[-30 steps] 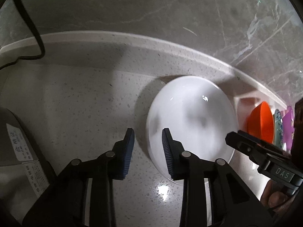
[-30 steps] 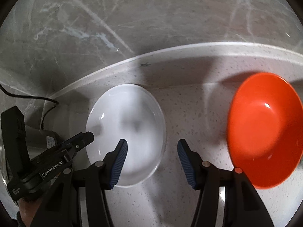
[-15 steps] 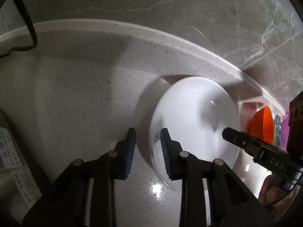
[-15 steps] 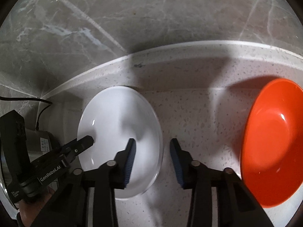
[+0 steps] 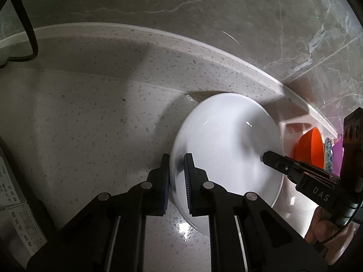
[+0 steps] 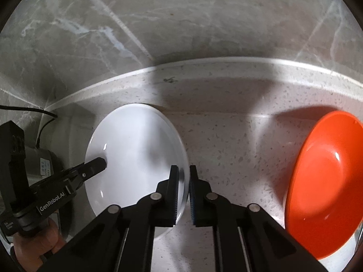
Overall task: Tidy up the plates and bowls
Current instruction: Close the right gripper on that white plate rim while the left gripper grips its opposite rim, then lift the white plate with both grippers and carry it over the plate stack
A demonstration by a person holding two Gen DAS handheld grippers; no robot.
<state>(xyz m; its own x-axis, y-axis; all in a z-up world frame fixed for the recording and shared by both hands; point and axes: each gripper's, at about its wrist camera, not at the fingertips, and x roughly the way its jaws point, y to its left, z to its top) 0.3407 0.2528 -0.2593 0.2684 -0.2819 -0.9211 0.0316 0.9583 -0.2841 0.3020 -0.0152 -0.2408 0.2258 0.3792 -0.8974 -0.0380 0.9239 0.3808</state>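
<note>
A white bowl (image 5: 226,140) (image 6: 136,149) sits on the speckled counter (image 5: 90,124) close to the back ledge. My left gripper (image 5: 177,158) straddles its left rim, one pad inside and one outside, jaws closing tight on the rim. My right gripper (image 6: 183,170) clamps the opposite rim the same way, pads pressed against both sides. Each gripper also shows in the other's view: the right gripper (image 5: 265,157) and the left gripper (image 6: 102,163), each reaching over the bowl. An orange bowl (image 6: 329,181) (image 5: 310,147) stands to the right.
A marble wall (image 6: 181,22) rises behind a raised ledge (image 5: 204,52). Left of the bowl are a black cable (image 5: 29,34) and a grey labelled appliance (image 6: 45,165). Beyond the orange bowl are a patterned plate (image 5: 328,154) and a purple dish (image 5: 337,156).
Both grippers have closed: the right from wide open astride the bowl's right rim, the left from a narrow gap onto the left rim. The bowl has stayed in place.
</note>
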